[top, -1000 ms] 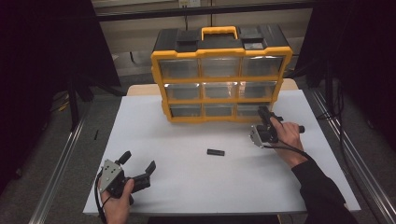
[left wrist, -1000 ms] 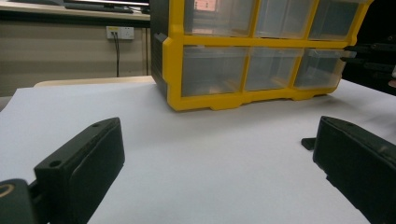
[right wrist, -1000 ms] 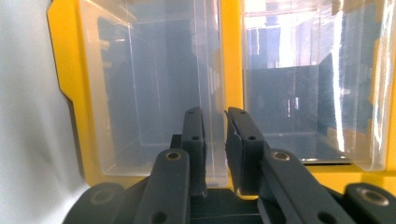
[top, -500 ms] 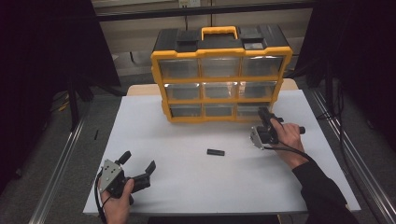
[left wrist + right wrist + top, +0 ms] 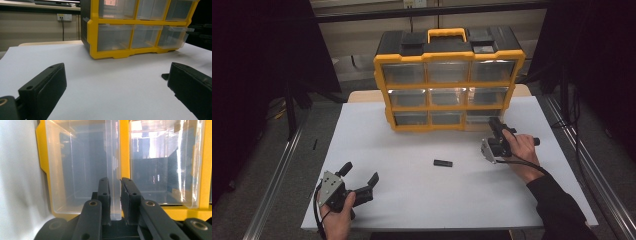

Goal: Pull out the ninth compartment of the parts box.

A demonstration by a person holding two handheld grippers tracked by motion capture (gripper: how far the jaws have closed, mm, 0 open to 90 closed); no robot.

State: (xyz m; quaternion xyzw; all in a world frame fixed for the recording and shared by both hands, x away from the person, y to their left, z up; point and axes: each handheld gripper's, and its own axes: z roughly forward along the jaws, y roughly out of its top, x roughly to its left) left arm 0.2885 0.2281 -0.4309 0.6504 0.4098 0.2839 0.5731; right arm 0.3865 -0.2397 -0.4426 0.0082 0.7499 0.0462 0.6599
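Clear plastic drawer point(image 5: 82, 172) at the bottom right of the big yellow and black plastic drawer box point(image 5: 448, 80) is the thing being worked on. It sits in the lowest row of the box, at the end nearest the right hand, and in the left gripper view it sticks out a little from the front of the box. The right gripper point(image 5: 498, 131) is turned on its side and pressed up close to this drawer. In the right gripper view its two black jaws are squeezed together on the thin clear lip point(image 5: 113, 177) at the front of the drawer, with one jaw on each side of it. The drawer looks empty inside.

The drawer box stands at the back of the white table top point(image 5: 412, 150), with its orange handle point(image 5: 445, 34) on top. It has three rows of see-through drawers.

The left gripper point(image 5: 357, 181) is low at the front left of the table, well apart from the box. Its jaws are spread wide and nothing is between them. A small flat black piece point(image 5: 443, 163) lies on the white table, in the middle, between the two grippers and near the front of the box. It touches neither gripper.
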